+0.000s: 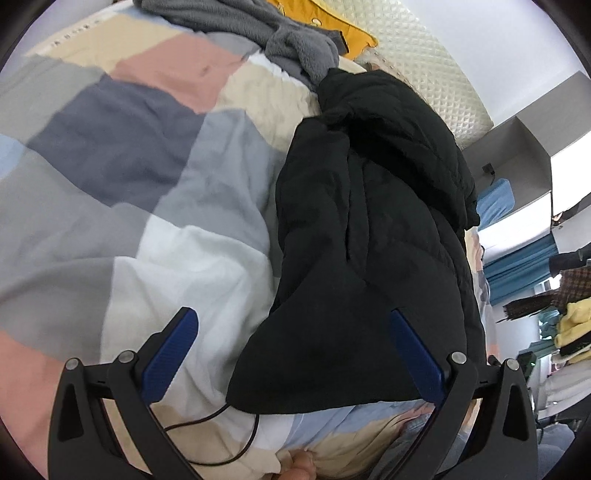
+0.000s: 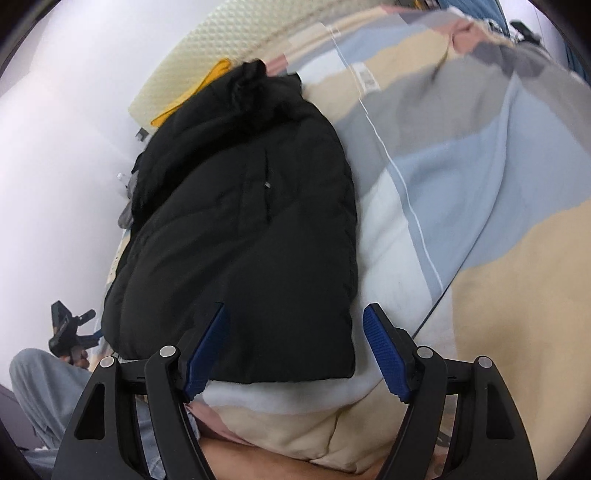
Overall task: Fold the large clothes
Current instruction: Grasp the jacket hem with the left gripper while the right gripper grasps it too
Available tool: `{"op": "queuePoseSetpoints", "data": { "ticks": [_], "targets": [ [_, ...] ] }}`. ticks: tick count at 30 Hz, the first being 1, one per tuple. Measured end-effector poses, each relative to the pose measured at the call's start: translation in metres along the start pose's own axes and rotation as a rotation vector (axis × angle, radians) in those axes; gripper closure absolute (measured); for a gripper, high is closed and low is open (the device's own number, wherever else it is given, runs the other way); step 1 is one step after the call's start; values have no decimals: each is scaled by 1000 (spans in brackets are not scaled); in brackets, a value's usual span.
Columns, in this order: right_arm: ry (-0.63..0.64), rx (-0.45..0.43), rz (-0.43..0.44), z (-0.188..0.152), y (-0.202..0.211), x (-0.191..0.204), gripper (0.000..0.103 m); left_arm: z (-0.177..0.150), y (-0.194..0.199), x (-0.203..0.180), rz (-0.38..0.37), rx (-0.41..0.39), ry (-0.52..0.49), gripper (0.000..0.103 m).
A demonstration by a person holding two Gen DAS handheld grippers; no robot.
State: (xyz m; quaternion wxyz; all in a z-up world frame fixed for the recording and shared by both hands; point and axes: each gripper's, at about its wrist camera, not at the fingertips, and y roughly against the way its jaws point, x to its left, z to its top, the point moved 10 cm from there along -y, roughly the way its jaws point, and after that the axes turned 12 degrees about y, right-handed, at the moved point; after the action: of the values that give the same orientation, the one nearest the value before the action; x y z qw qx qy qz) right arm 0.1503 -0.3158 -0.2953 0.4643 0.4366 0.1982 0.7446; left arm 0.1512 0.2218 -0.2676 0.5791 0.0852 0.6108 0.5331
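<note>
— Left wrist view first: we see the black puffer coat [image 1: 369, 206] lying lengthwise on the patchwork duvet [image 1: 129, 166], its long axis running away from us toward the quilted cream headboard [image 1: 436, 74]. Which end faces us?

— We cannot tell hem from collar there. From the right wrist view the coat [image 2: 243, 229] narrows toward the far end and its near edge is broad and straight, close to the bed's front edge.

— Materials?

— We read matte, padded, softly creased fabric on the coat; the duvet is smooth cotton in grey, navy, pink, beige and white blocks. A fuzzy grey garment [image 1: 288, 40] and something mustard yellow [image 1: 332, 22] lie near the headboard.

— And our claws?

— Our left gripper [image 1: 291, 350] has its jaws spread wide, empty, with the coat's near corner between its ribbed blue pads [image 1: 170, 354]. Our right gripper [image 2: 295, 339] is likewise spread, holding nothing, just above the coat's near edge.
</note>
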Motion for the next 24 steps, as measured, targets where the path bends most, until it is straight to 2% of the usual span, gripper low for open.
{"op": "queuePoseSetpoints", "data": {
  "ticks": [4,8,11,13,16,19,24],
  "targets": [
    [-25,-9,49,3,-10,-1,25,-4,-12,3,-43,31,13,1],
    [-13,-45,201,14,-6,23,25,-10,-24,-1,-126,79,38,6],
    [30,-64,248,23,-2,41,25,-15,-34,-8,-181,122,56,8],
    [47,-58,259,24,-3,45,25,-18,-39,-12,-204,137,55,9],
    [57,-7,212,18,-14,37,25,-20,-42,-17,-232,146,55,12],
    [36,69,189,3,-34,25,25,-22,-48,-17,-197,142,37,21],
    [44,67,186,4,-41,24,23,-26,-56,-18,-113,119,-14,23]
  ]
}}
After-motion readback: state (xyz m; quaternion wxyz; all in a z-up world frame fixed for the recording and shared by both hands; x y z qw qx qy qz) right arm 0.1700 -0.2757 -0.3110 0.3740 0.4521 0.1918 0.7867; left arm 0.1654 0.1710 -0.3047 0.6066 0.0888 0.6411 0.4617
